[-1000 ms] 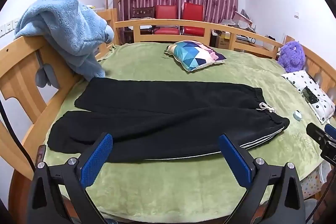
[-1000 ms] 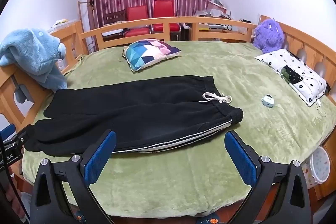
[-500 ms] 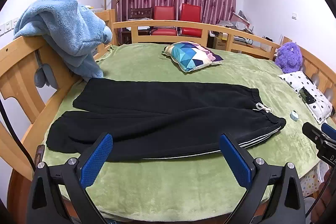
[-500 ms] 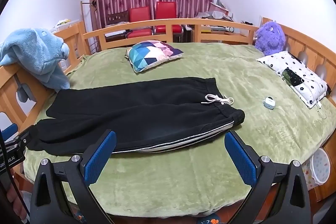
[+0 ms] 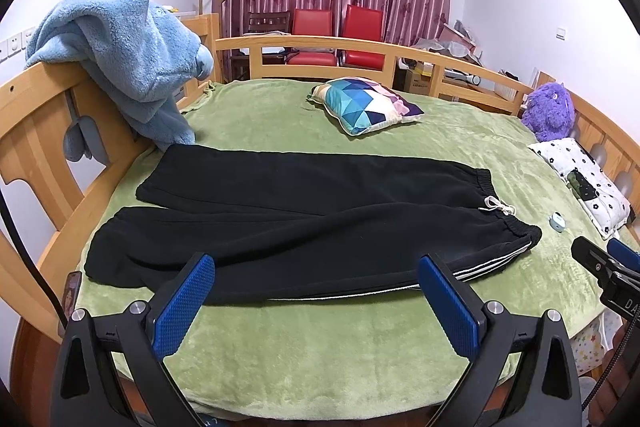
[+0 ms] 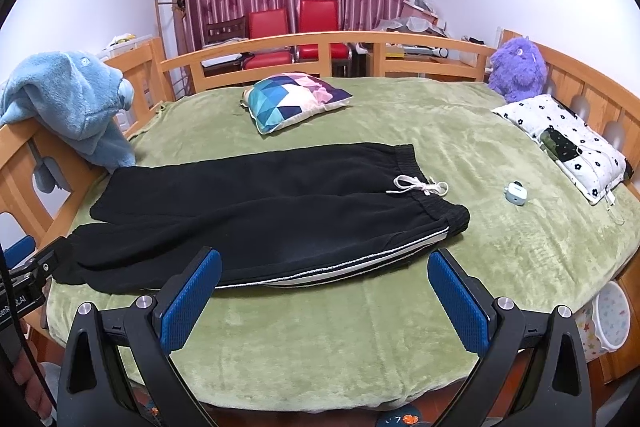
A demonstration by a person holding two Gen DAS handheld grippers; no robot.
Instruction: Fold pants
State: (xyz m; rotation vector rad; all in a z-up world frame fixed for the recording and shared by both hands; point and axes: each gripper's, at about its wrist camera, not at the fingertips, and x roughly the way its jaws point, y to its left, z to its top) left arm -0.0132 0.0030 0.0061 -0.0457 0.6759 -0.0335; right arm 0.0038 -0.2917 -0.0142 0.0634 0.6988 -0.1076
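Black pants (image 5: 304, 223) lie flat across the green bed, legs to the left, waistband with a white drawstring (image 5: 498, 205) to the right, white side stripes along the near edge. They also show in the right wrist view (image 6: 260, 211). My left gripper (image 5: 316, 303) is open and empty, above the near bed edge, just short of the pants' near leg. My right gripper (image 6: 324, 299) is open and empty, near the striped edge below the waistband.
A wooden rail (image 5: 48, 131) rings the bed, with a blue plush blanket (image 5: 120, 55) draped on its left. A colourful cushion (image 5: 364, 105), a purple plush toy (image 6: 518, 69), a flowered pillow (image 6: 568, 143) and a small blue case (image 6: 516, 193) lie on the green cover (image 5: 320, 343).
Both grippers have shifted slightly, so the pants sit a little differently in view. Both stay open and empty. The pants have not moved.
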